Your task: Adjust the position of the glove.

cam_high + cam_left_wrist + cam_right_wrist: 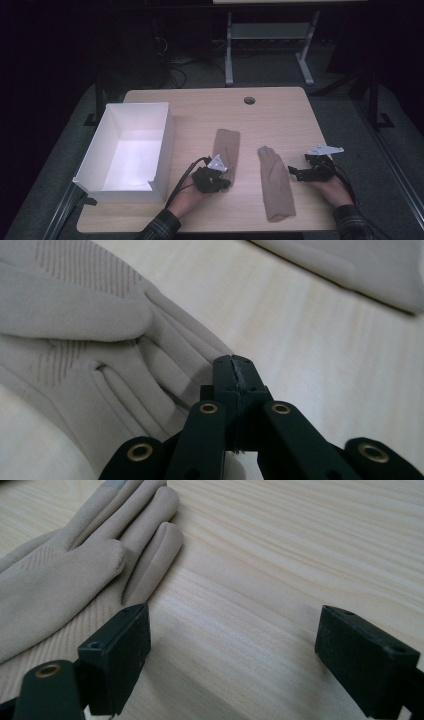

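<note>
Under left hand-held gripper [226, 183], glove [226, 147] cuff hidden.

A light wooden tabletop [280, 107] with a round cable hole [249, 100] stands on grey carpet [270, 70] in a dim room. Behind it, a white-legged table frame [267, 35] and tangled cables [172, 60].

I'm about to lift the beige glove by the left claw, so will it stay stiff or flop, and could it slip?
The left glove looks like thin soft fabric lying flat and creased on the table, so it will probably droop from wherever it is pinched. It seems light. Its matte knit likely grips well, though the left claw, shut at its edge, may catch only one layer.
</note>
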`<state>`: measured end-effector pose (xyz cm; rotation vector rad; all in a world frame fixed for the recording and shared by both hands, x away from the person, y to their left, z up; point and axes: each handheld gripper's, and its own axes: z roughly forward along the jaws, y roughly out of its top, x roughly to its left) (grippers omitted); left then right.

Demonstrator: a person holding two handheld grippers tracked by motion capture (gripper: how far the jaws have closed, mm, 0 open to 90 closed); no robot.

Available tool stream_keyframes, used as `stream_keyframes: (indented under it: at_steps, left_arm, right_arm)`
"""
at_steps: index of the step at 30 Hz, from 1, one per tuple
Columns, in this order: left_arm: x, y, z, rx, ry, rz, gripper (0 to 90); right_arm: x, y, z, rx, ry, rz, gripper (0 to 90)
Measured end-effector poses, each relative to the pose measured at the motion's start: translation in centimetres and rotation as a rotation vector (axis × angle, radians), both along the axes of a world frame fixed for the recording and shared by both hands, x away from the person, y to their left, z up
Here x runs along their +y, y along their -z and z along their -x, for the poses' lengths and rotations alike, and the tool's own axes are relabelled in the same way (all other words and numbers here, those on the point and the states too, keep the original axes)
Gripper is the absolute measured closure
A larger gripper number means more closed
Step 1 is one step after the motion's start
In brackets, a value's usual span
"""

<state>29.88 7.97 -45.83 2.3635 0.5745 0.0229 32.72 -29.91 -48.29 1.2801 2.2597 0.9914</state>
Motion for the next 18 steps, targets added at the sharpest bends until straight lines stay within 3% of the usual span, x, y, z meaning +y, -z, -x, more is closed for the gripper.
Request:
stream_keyframes:
  at_steps: [2, 4, 8, 12, 16, 18]
  left_arm:
    - [0.1, 0.0, 0.5, 0.007, -0.007, 0.011, 89.8]
    - [0.6, -0.1, 1.1, 0.005, 0.004, -0.005, 89.8]
    - [0.6, -0.7, 1.0, -0.003, -0.003, 0.02, 89.7]
    - [0.0, -1.9, -0.4, -0.043, -0.028, 0.047, 89.8]
    - [-0.6, -2.8, -2.1, -0.08, -0.045, 0.044, 89.8]
    - [-1.5, -3.2, -4.3, -0.114, -0.068, 0.042, 89.8]
  right_arm:
    - [0.0, 0.0, 0.0, 0.001, 0.0, 0.0, 14.3]
    - [0.0, 0.0, 0.0, 0.002, 0.002, -0.001, 14.3]
    - [0.0, 0.0, 0.0, 0.001, 0.001, -0.001, 14.3]
    - [0.0, 0.0, 0.0, 0.0, 0.003, -0.001, 14.3]
    - [0.0, 0.0, 0.0, 0.001, 0.003, -0.001, 14.3]
    - [0.0, 0.0, 0.0, 0.001, 0.003, -0.001, 14.3]
